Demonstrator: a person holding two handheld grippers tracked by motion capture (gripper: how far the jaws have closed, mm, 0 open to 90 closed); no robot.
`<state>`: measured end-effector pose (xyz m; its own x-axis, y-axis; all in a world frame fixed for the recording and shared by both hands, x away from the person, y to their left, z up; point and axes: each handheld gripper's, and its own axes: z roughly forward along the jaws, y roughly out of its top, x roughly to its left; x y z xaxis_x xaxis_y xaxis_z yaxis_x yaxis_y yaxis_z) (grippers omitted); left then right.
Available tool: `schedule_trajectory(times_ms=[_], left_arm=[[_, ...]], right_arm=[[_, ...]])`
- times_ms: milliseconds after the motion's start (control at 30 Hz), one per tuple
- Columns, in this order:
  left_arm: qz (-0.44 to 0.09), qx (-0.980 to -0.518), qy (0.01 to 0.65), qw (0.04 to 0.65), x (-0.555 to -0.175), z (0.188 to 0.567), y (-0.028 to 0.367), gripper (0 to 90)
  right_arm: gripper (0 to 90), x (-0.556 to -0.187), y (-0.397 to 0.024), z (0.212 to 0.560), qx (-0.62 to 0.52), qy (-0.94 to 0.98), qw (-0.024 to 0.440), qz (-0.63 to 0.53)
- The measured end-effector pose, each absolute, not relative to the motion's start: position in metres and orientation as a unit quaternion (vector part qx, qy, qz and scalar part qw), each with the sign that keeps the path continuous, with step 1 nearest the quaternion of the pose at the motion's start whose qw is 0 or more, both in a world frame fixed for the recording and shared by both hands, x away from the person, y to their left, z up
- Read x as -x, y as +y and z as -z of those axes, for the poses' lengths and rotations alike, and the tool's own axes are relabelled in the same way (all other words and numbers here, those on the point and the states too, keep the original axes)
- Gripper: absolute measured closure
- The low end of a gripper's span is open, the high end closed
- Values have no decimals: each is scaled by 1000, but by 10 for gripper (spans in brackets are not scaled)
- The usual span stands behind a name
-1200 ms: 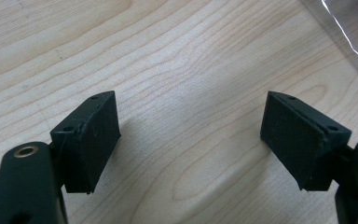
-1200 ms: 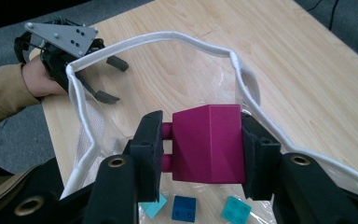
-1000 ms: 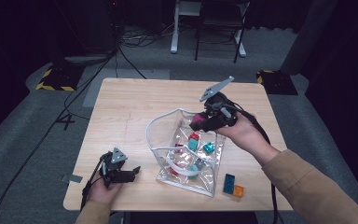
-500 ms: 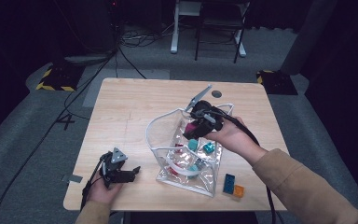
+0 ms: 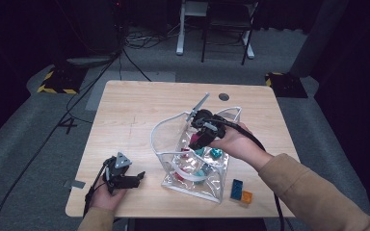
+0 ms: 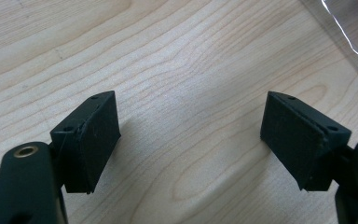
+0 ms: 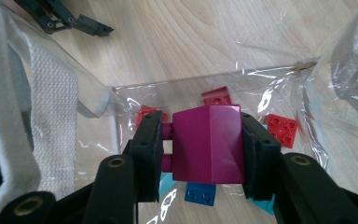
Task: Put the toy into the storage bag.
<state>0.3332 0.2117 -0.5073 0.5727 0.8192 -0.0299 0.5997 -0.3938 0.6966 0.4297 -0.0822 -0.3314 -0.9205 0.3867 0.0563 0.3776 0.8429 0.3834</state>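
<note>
Right gripper view: right claw (image 7: 203, 144) clamped on magenta block (image 7: 208, 142), studs sideways.

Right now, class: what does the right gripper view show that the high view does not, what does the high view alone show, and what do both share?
Right gripper view alone: the right gripper has its jaws pressed on a magenta building block, with red bricks lying flat in the bag.
High view alone: a blue brick and an orange brick on the table outside the bag.
Both: the clear plastic bag with its white strap, and the left gripper.
</note>
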Motion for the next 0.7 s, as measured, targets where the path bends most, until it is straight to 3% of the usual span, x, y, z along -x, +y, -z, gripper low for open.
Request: schedule_trajectory(times_ms=[33,100,700], left_arm=[[-161,-819,433,340,-333,507,212,200],[-161,-819,433,340,-333,507,212,200],[-161,-819,433,340,-333,507,212,199]], right_arm=[[496,-430,-83,331,-198,959,13,-203],[466,-430,-85,331,-198,957,17,-210],[472,-400,-147,285,-215,917,38,-334]])
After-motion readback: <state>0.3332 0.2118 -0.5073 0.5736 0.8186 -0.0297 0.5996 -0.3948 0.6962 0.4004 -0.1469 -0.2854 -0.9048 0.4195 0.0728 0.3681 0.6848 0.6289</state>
